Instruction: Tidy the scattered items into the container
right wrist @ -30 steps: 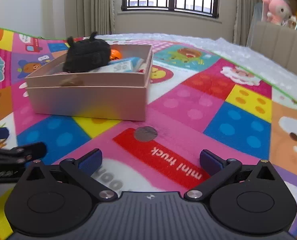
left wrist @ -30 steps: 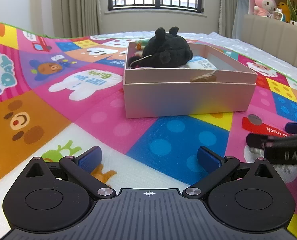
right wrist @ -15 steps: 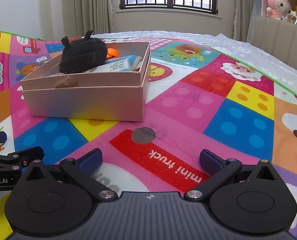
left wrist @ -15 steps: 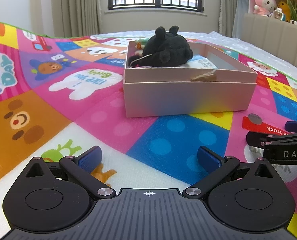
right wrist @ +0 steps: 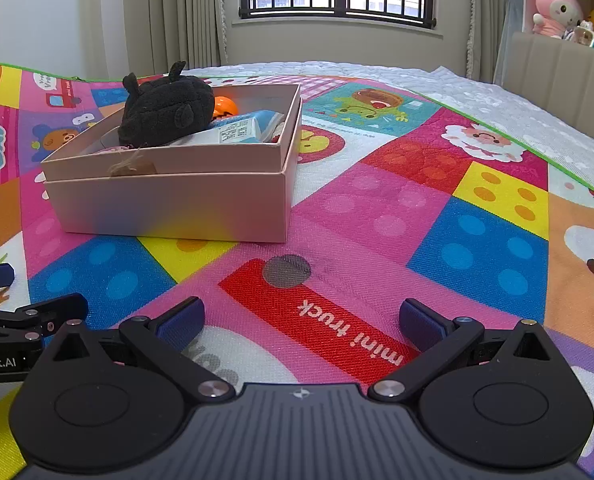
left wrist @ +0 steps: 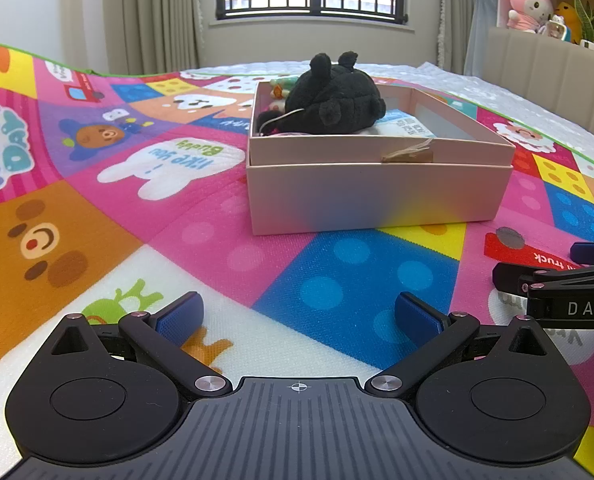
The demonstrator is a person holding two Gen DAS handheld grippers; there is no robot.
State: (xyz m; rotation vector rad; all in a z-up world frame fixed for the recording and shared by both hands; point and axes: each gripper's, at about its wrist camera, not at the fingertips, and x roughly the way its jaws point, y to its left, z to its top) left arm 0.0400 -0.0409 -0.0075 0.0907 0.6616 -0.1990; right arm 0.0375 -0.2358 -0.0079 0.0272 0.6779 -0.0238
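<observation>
The play mat (left wrist: 97,208), woven-textured and printed in bright cartoon squares, is spread across both views. On it, in the upper middle of the left wrist view and the upper left of the right wrist view, the pink box (left wrist: 377,196) is seen: smooth cardboard, square-cornered, its tray nested in a slightly wider base. It is found well ahead of both claws, apart from them. The black plush toy (left wrist: 333,100), fuzzy and rounded with small ears, is piled highest inside. A blue-and-white carton (right wrist: 241,130) is lying beside it, and a frayed paper tag (left wrist: 409,154) is stuck on the near wall. Only the right wrist view shows an orange ball (right wrist: 225,106) behind the plush; a pale figurine at the box's far corner is caught only by the left one. The left gripper (left wrist: 297,316) is held wide, blue pads parted, nothing between them. The right gripper (right wrist: 301,320) is likewise spread wide and empty, over the red "mini truck" strip.
</observation>
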